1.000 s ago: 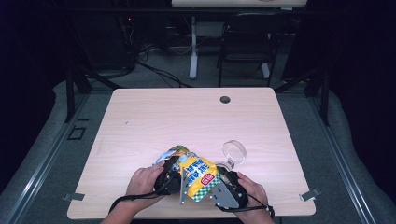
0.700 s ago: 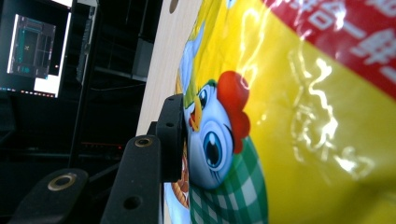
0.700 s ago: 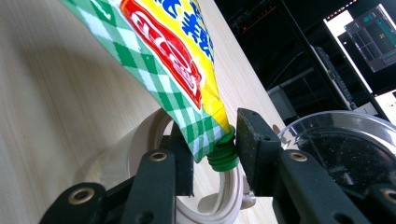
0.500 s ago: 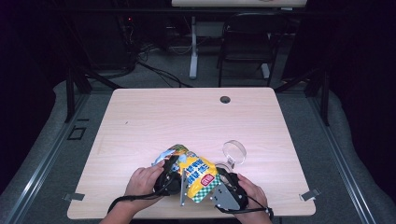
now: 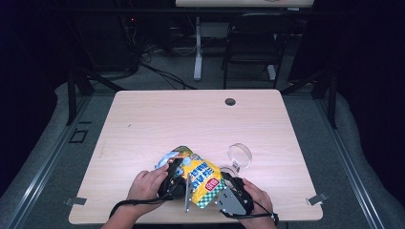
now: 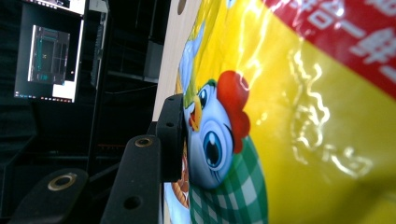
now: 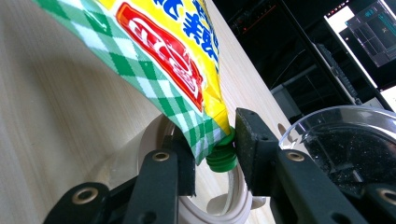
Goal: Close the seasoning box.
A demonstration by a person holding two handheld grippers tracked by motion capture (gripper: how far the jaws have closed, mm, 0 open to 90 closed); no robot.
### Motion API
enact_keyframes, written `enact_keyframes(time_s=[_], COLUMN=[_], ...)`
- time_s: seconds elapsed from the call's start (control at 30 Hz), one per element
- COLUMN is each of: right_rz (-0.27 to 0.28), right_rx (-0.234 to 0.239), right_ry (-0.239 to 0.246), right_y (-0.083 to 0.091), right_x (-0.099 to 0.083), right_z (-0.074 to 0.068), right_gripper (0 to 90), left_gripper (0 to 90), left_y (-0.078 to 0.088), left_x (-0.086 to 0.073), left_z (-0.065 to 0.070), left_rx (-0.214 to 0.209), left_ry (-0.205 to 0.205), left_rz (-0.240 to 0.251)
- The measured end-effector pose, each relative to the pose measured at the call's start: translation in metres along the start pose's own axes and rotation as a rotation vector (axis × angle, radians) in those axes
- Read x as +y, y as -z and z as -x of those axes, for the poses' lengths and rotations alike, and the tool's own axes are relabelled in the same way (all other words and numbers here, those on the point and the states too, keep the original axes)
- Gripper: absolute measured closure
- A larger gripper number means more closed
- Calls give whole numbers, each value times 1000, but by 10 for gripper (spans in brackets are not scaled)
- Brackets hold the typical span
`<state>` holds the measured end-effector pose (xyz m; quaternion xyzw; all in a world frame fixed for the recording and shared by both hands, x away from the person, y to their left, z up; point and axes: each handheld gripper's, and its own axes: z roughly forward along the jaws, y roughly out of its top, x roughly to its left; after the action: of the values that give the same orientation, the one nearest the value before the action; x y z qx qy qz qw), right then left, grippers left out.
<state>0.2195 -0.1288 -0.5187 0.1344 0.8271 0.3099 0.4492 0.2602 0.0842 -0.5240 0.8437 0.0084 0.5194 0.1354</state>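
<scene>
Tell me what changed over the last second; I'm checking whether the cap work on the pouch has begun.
Little moved. The right gripper has just been closing its jaws around the green cap of the yellow pouch. The left gripper kept its hold on the pouch's body, both hands stayed put, and the clear bowl and the table are as before.

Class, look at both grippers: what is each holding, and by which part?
The left gripper clamps the yellow pouch by its printed body; the right gripper grips its green cap.
</scene>
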Motion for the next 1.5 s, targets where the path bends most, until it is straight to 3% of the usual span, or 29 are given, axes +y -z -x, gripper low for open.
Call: enact_keyframes(time_s=[0.43, 0.8, 1.17, 1.5], right_rz=[14, 13, 32, 25], right_rx=[3, 0, 4, 2], right_ry=[-38, -44, -85, -72], right_y=[1, 2, 3, 3], right_x=[-1, -1, -3, -3], right_z=[2, 2, 5, 4], right_gripper=[701, 701, 701, 707], left_gripper=[635, 635, 636, 636], left_y=[3, 4, 5, 6], left_x=[3, 5, 10, 11], left_z=[-3, -5, -8, -9], left_rx=[29, 40, 59, 64], left_ry=[-35, -59, -87, -107], left_rz=[-6, -10, -18, -19])
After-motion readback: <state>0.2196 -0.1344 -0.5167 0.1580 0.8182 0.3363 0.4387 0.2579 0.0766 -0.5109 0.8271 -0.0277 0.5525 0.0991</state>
